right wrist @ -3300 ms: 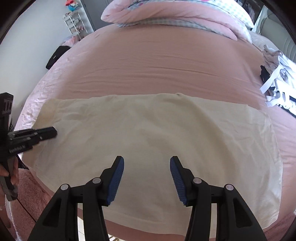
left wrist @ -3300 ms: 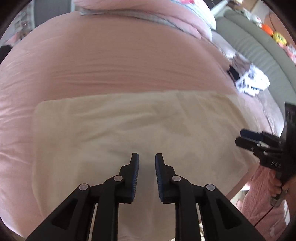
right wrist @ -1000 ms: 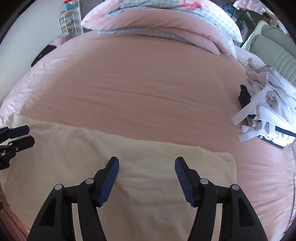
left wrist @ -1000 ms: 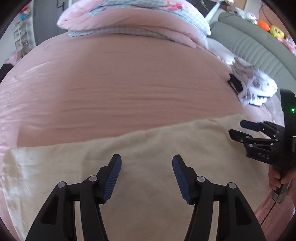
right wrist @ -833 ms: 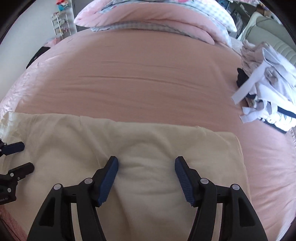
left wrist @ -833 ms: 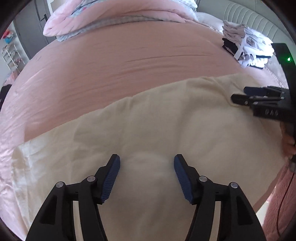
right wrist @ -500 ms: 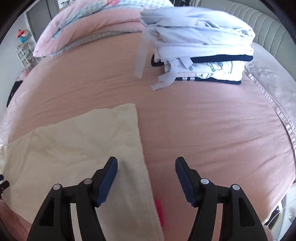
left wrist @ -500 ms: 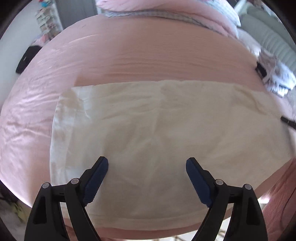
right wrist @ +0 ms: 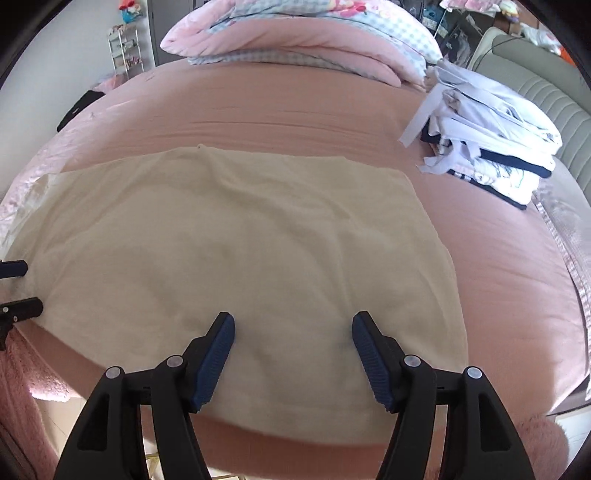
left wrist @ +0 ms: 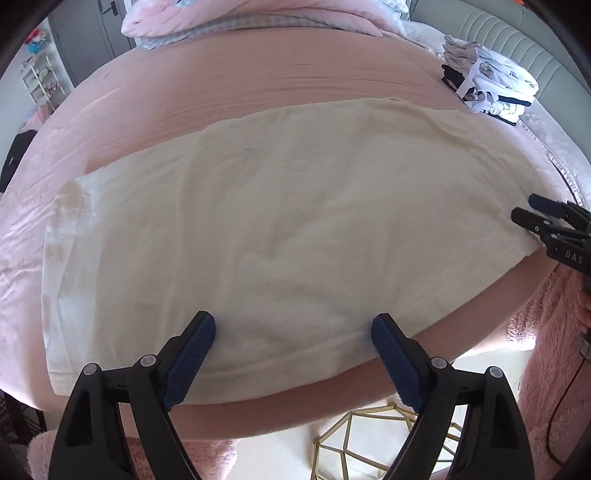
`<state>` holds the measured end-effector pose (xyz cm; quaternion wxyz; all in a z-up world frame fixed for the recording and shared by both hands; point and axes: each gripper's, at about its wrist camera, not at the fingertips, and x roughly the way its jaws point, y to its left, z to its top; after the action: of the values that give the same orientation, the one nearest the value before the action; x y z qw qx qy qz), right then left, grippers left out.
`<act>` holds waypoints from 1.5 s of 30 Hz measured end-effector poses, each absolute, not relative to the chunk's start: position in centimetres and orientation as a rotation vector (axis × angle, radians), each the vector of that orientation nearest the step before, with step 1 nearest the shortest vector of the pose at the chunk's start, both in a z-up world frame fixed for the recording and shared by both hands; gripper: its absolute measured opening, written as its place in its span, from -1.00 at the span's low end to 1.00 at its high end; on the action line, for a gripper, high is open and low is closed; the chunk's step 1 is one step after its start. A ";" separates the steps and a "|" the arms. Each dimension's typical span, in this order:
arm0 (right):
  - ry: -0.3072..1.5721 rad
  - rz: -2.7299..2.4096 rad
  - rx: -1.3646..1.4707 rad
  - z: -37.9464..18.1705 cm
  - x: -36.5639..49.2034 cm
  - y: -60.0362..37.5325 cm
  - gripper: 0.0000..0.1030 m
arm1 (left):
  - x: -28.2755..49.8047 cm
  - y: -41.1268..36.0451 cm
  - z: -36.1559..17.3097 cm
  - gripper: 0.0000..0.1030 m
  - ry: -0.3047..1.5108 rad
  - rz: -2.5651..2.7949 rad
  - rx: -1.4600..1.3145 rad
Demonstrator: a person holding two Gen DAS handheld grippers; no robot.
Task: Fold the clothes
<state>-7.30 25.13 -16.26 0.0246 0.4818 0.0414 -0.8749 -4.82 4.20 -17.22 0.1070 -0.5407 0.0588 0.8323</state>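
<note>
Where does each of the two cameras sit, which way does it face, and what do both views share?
Left wrist: on the left gripper, facing down across the cream cloth on the bed; its open fingers show, with the right gripper at the right edge.
Right wrist: on the right gripper, over the cloth's right part; its fingers show, the left gripper at the left edge.
Shared: cloth, bed, clothes pile, pillows.

A cream garment lies on a pink bedsheet, beside a white-and-navy clothes stack.
</note>
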 end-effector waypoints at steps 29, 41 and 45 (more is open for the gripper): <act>-1.107 -2.703 1.463 -19.3 -8.2 37.7 -0.30 | -6.9 -2.5 -17.4 0.69 -0.354 2.617 -1.369; 0.518 -2.720 1.031 -13.7 -8.0 16.2 -0.66 | -7.1 -4.4 -16.9 0.69 -0.492 2.616 -1.315; 0.620 -2.512 1.200 -17.6 -8.5 13.0 -0.57 | -7.1 -4.7 -17.3 0.69 -0.524 2.581 -1.330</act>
<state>-8.51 13.00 -17.65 0.1443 0.4165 0.2150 -0.8715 -7.14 -4.69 -17.31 0.0955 -0.4488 -0.1769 0.8707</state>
